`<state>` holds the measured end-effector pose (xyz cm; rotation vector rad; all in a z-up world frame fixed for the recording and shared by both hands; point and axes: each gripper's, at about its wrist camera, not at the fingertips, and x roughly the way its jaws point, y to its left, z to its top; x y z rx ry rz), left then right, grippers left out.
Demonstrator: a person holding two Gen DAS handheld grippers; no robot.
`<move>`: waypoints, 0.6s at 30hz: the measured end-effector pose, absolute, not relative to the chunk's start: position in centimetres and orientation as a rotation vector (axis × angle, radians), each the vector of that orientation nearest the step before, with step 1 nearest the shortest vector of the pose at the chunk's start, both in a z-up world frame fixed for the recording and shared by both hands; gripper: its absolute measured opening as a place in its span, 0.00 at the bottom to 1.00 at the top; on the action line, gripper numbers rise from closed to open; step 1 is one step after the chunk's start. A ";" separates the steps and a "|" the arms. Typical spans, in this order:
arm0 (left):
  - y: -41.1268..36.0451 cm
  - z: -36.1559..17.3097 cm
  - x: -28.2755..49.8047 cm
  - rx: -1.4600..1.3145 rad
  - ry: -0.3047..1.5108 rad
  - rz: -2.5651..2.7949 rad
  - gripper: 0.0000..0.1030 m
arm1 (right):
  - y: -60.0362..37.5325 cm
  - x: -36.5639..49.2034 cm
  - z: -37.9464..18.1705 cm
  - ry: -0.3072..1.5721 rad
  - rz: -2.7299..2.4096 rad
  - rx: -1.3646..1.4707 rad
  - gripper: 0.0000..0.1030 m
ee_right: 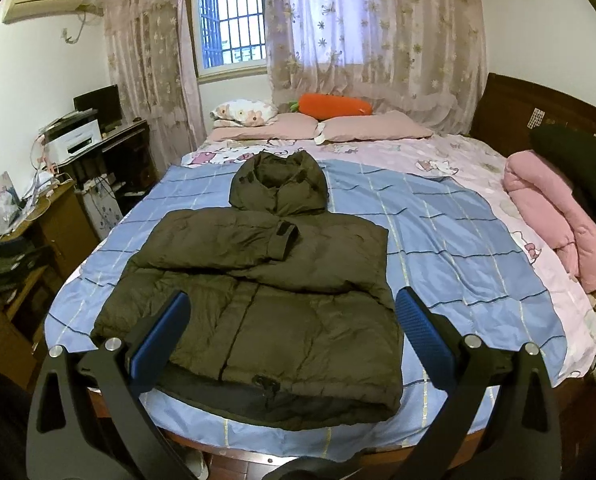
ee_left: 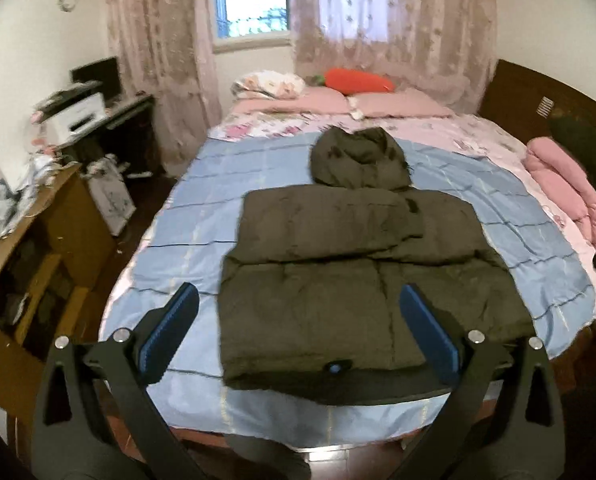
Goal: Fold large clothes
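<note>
We see a puffy matt olive jacket (ee_right: 258, 292) of quilted cloth on a smooth checked sheet (ee_right: 458, 248); our tongs' pads (ee_right: 422, 328) are ribbed blue rubber.

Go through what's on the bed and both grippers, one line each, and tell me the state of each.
Jacket: flat on the bed, sleeves folded across the chest, hood laid out.
Left gripper: open, nothing between its fingers.
Right gripper: open, holding nothing.
Pink quilt: bundled at the bed's edge.
Curtains: drawn partly.
</note>
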<state>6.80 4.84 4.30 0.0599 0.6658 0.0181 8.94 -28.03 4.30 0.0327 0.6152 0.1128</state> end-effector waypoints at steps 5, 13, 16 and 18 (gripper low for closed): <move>6.5 3.8 5.7 0.051 0.634 0.088 0.98 | -27.9 9.1 4.3 0.601 0.093 0.021 0.99; 7.6 4.0 6.2 -0.008 0.646 0.079 0.98 | -27.7 9.4 4.0 0.611 0.074 0.006 0.99; 7.3 4.0 6.2 0.003 0.641 0.068 0.98 | -27.6 9.5 3.9 0.616 0.073 0.002 0.99; 7.3 4.0 6.1 0.010 0.641 0.063 0.98 | -27.5 9.6 3.9 0.619 0.073 0.001 0.99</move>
